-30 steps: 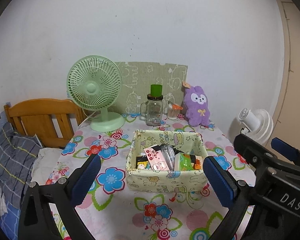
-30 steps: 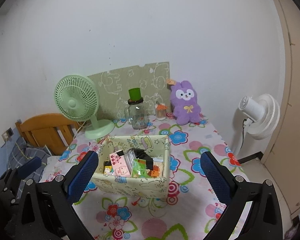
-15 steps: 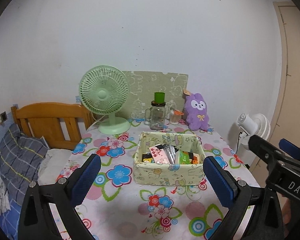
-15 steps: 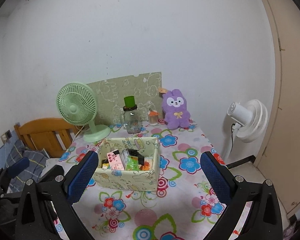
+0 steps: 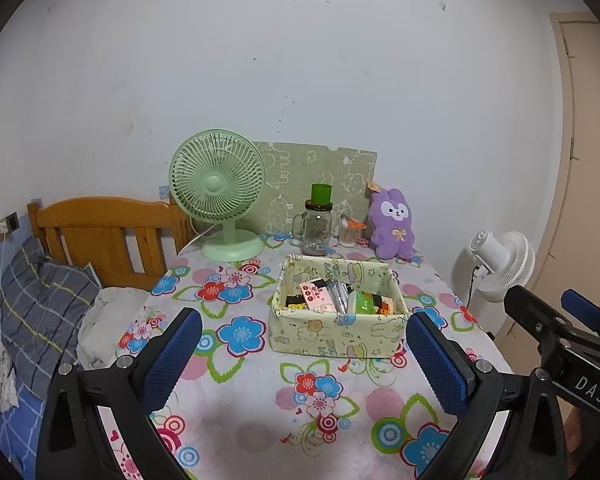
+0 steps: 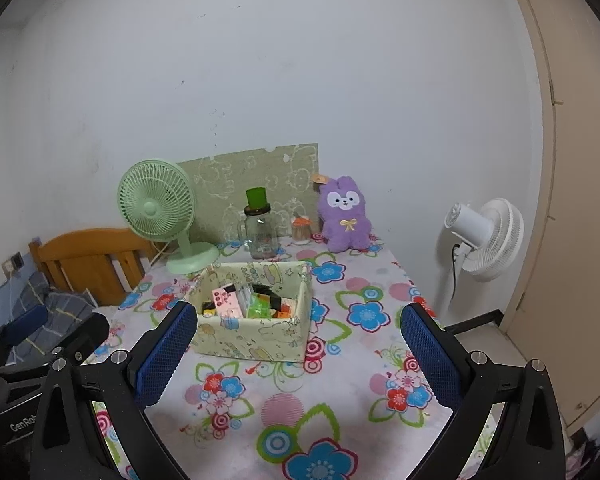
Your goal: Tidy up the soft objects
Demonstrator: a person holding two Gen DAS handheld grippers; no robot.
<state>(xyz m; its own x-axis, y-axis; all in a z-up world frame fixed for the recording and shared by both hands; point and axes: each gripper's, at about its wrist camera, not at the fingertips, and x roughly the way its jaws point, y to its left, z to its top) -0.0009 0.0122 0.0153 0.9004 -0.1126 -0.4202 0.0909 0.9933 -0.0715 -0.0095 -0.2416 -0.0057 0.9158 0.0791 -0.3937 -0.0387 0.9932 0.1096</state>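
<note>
A purple plush rabbit [image 5: 393, 225] [image 6: 344, 214] sits upright at the back of the flowered table [image 5: 260, 420] [image 6: 340, 360], against the wall. A pale fabric box [image 5: 336, 334] [image 6: 256, 334] full of small packets and toys stands mid-table. My left gripper [image 5: 300, 360] is open and empty, held back from the box near the table's front. My right gripper [image 6: 300, 354] is open and empty too, also short of the box. In the left wrist view the right gripper's body [image 5: 560, 340] shows at the right edge.
A green desk fan [image 5: 220, 192] [image 6: 160, 212], a glass jar with a green lid [image 5: 318, 224] [image 6: 260, 228] and a small orange-capped jar [image 5: 350, 232] stand at the back. A wooden headboard [image 5: 108, 236] and bedding lie left; a white floor fan [image 6: 484, 236] stands right.
Both grippers have pulled back and up from the table; the box and rabbit look smaller and farther away. Both stay open and empty.
</note>
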